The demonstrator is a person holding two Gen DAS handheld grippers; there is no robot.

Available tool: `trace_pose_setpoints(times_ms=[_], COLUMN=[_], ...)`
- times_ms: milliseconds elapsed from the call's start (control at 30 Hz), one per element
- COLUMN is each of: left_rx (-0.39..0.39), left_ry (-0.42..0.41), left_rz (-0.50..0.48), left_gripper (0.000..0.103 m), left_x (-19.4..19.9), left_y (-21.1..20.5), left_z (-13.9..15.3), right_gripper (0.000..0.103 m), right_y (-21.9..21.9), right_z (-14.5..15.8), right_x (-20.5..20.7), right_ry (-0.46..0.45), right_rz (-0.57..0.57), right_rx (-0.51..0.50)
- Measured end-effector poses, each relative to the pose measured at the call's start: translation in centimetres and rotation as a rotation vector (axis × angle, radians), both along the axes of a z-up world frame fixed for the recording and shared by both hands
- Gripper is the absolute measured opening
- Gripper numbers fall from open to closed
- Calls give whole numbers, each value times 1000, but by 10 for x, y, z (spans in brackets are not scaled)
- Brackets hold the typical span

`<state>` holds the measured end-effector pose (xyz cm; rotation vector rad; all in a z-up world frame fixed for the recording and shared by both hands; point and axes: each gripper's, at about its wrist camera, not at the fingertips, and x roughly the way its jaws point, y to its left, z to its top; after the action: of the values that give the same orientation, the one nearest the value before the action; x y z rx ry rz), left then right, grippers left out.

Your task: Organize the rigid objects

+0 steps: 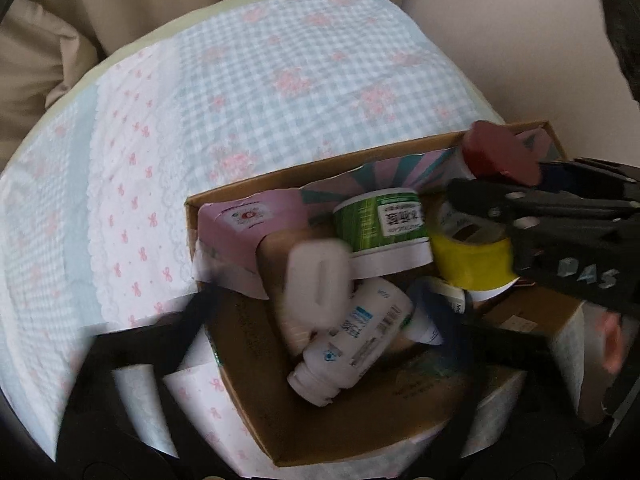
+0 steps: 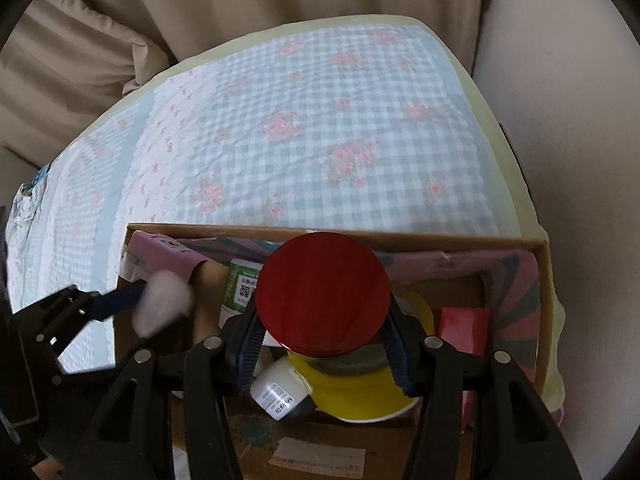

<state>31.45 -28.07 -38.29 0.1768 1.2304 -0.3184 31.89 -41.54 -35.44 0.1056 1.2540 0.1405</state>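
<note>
We have the right claw clamped on a red-lidded jar above the cardboard box, while the left claw grips a white bottle over its near-left corner. Green tub, yellow tape roll and lotion bottle already crowd the box, so we judge the sorting well along, with these two left to settle.

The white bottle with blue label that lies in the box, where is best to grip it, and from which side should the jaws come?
Grip the white bottle across the middle of its body, coming down from above. It lies on its side in the cardboard box, cap end toward the camera, so the round body is the widest free part. The small cap probably offers less hold.
</note>
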Motion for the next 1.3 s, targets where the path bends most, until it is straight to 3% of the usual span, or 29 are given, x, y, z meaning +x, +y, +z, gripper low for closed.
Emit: trace_pose_setpoints(times_ms=[67,100,133,200,567,833,967,1100,1300], left_rx=[6,11,12,-1,-21,-48,-63,-100,-140], left_ry=[3,7,9,14,31,-6,-41,-94,-178], left_rz=[-18,-21,-21,-16,-11,1,12,53,114], left_gripper=[103,103,103,103,103,103,103,103,103], left_x=[-2,-3,-4,-6,-18,-28,-40,-62,-102], left_y=[-3,-4,-4,-3,-3,7,20,48,105], left_z=[1,1,1,3,7,34,64,115,201], right_gripper=[67,100,103,103,103,103,103,103,103], right_y=[5,6,6,4,1,2,3,7,32], right_z=[-2,-2,0,7,17,36,60,93,170], right_x=[3,4,3,1,-5,-16,-29,-49,-95], right_ry=[19,19,8,-30,-38,-62,-83,-91,-156], right_rz=[27,40,40,21,0,-9,-26,-46,-61], right_rx=[-16,-7,3,18,-4,-14,-18,-16,-18])
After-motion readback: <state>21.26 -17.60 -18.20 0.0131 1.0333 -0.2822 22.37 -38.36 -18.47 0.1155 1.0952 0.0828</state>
